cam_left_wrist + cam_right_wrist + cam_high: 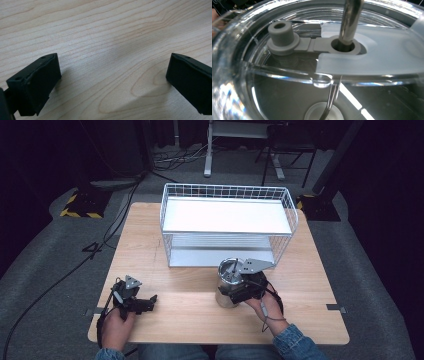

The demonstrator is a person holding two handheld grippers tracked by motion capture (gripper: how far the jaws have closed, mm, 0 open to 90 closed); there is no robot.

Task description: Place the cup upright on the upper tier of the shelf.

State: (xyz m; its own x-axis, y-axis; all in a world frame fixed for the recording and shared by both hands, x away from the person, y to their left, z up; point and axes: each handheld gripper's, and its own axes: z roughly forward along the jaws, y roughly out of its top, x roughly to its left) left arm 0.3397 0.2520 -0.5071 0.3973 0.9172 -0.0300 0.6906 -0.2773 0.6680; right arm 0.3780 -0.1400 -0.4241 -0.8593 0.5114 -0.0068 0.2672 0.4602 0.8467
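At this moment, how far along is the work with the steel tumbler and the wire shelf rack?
Early stage. Done: nothing is placed yet; both levels of the white wire rack are bare. In hand: the right gripper is against the steel tumbler, which stands on the table in front of the rack with its clear lid and metal straw on. The left gripper rests idle, jaws apart. Left: probably moving the tumbler to the rack.

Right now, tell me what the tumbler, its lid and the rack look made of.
Tumbler: apparently polished steel, mirror-like reflections. Lid: clear glossy plastic, see-through; metal-looking straw through a grey rubbery plug. Rack: white coated wire grid, flat white shelves.
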